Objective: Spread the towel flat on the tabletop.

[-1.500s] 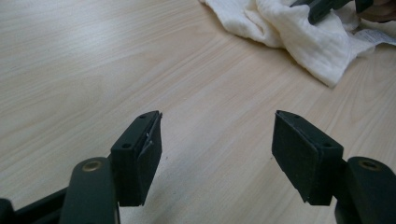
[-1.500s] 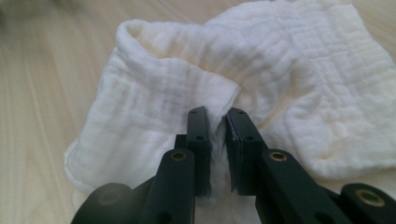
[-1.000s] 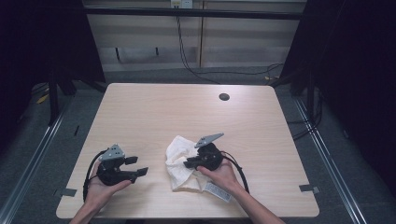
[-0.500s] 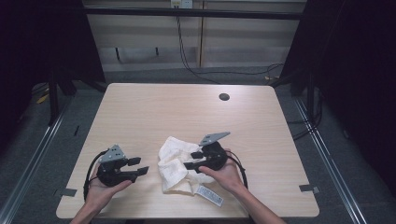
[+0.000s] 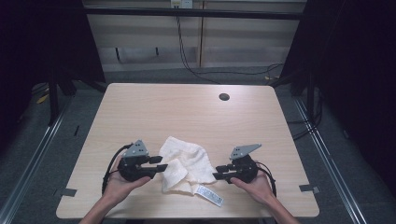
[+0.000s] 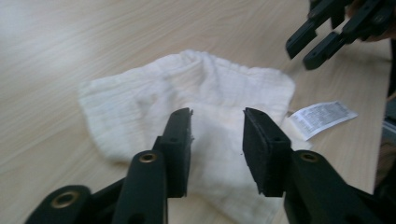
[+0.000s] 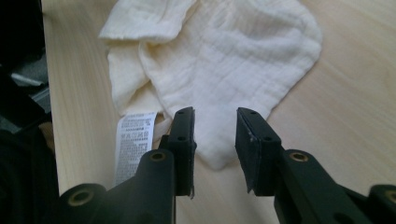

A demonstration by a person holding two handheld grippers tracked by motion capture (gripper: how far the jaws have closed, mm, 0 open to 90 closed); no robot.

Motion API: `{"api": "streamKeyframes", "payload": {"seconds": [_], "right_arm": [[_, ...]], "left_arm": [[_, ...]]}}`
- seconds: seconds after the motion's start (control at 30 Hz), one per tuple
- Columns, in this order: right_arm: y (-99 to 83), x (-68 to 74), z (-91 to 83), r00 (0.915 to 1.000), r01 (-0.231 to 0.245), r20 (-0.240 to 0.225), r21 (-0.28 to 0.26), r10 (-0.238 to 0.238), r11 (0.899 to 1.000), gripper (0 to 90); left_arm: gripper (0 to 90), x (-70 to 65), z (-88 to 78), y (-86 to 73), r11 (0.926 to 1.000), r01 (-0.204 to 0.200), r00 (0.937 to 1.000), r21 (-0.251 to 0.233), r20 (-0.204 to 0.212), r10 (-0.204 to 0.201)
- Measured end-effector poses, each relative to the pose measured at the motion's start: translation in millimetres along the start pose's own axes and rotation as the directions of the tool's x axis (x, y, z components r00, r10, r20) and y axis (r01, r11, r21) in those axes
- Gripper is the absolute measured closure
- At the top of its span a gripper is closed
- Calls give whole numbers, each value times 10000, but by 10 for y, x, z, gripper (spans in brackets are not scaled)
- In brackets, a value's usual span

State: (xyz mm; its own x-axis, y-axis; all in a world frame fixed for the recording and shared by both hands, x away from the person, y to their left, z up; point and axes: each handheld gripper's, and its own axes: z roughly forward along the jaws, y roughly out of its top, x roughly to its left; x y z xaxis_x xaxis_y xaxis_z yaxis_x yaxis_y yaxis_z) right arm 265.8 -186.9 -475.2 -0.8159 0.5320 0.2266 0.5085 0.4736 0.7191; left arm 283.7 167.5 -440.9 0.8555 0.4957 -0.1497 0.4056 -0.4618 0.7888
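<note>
1. The wooden table (image 5: 187, 112) carries everything; a small dark round hole (image 5: 224, 97) sits toward its far right part.
2. The white cloth (image 5: 184, 163) lies crumpled near the table's near edge, about midway between left and right, with one part folded over another at its near left. It lies flat on the wood, lifted by nothing.
3. The left gripper (image 5: 159, 164), held in the person's left hand (image 5: 122, 179), is at the cloth's left edge, pointing right. Its jaws have just been closing but stand parted; in the left gripper view (image 6: 217, 135) the cloth shows in the gap between the pads, and they are not pinching it.
4. The right gripper (image 5: 218, 171), held in the right hand (image 5: 254, 184), is just right of the cloth, pointing left. Its jaws have just been closing too and stand apart; in the right gripper view (image 7: 215, 135) the cloth's near corner lies between the tips, unpressed.
5. A white printed label (image 5: 208, 195) trails from the cloth's near edge, flat on the table, near the right gripper's tips.
</note>
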Motion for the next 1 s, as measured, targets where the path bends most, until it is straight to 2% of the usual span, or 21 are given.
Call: {"api": "streamKeyframes", "payload": {"seconds": [0.1,0.13,0.17,0.3,0.4,0.47,0.5,0.57,0.63,0.7,0.73,0.77,0.87,1.0], "right_arm": [[-54,-11,66,9999,-37,-165,91,38,10000,681],[-68,-29,90,9998,-42,-210,23,43,10000,682],[-68,-45,141,9994,91,-332,229,-83,9997,684],[-85,-69,187,9990,274,-352,255,-265,9993,662],[-115,-91,217,9980,412,-501,405,-391,9983,637],[-127,-95,217,9979,459,-487,428,-438,9980,631],[-134,-100,209,9973,556,-507,489,-531,9973,631],[-138,-98,208,9971,630,-458,472,-608,9969,633],[-146,-80,207,9969,720,-361,465,-703,9963,661],[-149,-70,205,9970,759,-215,495,-750,9959,711],[-150,-67,205,9967,808,-147,505,-802,9954,747],[-150,-61,202,9965,831,-32,558,-831,9950,775],[-154,-61,202,9961,862,120,551,-870,9948,836],[-154,-70,205,9960,876,100,500,-882,9949,845]], "left_arm": [[657,-42,129,-44,9999,68,9990,81,440,-71],[657,-65,167,-80,9995,-22,9989,310,468,8],[653,-87,199,-121,9988,-163,9981,454,598,136],[639,-153,256,-175,9966,-279,9959,773,876,211],[611,-155,281,-169,9969,-237,9960,756,874,170],[576,-148,304,-139,9982,-49,9967,601,811,0],[541,-146,326,-101,9986,-104,9963,521,856,59],[533,-165,367,-45,9990,-137,9964,435,839,100],[543,-185,438,5,9991,-222,9949,361,992,185],[579,-204,538,34,9977,-418,9934,528,1092,358],[601,-217,592,38,9965,-479,9945,693,968,410],[601,-217,639,45,9957,-500,9924,784,1159,407],[600,-210,687,57,9957,-469,9928,796,1134,377],[567,-206,748,38,9929,-547,9936,1057,1040,436]]}}
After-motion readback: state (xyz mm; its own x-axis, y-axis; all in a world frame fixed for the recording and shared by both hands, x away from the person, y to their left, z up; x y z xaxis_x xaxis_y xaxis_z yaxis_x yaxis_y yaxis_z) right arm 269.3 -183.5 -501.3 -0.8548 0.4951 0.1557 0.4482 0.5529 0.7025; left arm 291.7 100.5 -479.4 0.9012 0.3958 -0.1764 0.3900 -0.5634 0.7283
